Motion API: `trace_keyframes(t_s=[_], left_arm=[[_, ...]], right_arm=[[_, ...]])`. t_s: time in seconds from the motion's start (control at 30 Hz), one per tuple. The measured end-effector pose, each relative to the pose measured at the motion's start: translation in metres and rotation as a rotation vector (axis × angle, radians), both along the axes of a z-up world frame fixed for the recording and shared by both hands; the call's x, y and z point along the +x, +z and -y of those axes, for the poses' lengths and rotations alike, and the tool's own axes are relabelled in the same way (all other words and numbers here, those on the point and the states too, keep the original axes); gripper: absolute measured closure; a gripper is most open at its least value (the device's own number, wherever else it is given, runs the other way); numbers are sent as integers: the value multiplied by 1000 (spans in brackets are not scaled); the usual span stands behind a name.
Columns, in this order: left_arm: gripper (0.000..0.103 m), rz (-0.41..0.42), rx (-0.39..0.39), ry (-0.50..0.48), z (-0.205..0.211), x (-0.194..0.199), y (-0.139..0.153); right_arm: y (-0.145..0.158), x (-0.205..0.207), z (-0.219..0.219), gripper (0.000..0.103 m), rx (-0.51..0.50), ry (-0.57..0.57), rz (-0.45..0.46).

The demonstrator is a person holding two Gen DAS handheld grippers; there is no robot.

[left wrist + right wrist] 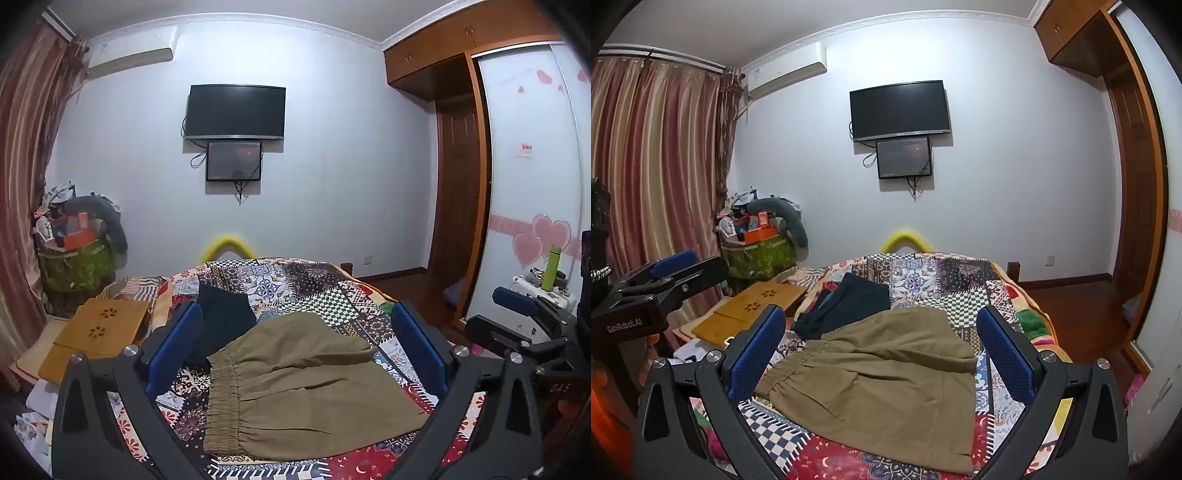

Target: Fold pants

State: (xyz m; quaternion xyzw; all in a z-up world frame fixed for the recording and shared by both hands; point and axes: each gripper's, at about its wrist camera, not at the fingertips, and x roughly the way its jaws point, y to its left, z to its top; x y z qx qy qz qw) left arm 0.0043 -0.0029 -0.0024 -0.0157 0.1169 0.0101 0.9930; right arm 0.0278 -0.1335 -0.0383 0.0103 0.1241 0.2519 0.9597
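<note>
- We find the khaki pants (pixel 295 384) lying folded on the patchwork quilt (pixel 321 280) of the bed, near its close end; the elastic waistband (pixel 221 398) faces left and the fabric lies mostly flat, with a fold edge running across the upper layer.
- In the right wrist view the same pants (pixel 882 384) sit between the two blue pads, resting on the quilt (pixel 923 273) and touched by neither pad.
- The left gripper (pixel 295 354) is spread wide, its blue pads apart on either side of the pants, holding nothing. We see no contact with the cloth.
- The right gripper (pixel 882 350) likewise stands wide apart and holds nothing. It also appears at the right edge of the left view (pixel 517 306), raised beside the bed.
- A dark garment (pixel 221 317) lies just beyond the pants, its near edge touching or slightly under the khaki fabric; we cannot tell which.
- A wooden lap tray (pixel 99 328) rests at the left edge of the bed.
- On the far wall hang a television (pixel 236 110) and a smaller screen (pixel 234 161) directly below it.
- A green bottle (pixel 551 267) stands on a small table at the right, well apart from the bed.
</note>
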Motion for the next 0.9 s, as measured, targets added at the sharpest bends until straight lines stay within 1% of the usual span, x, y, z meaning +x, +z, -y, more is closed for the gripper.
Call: trace_keyframes(t_s=[0.9], left_arm=[[0,7,15,13,2,0,-3]], right_arm=[[0,2,0,0,-3,-3,1]])
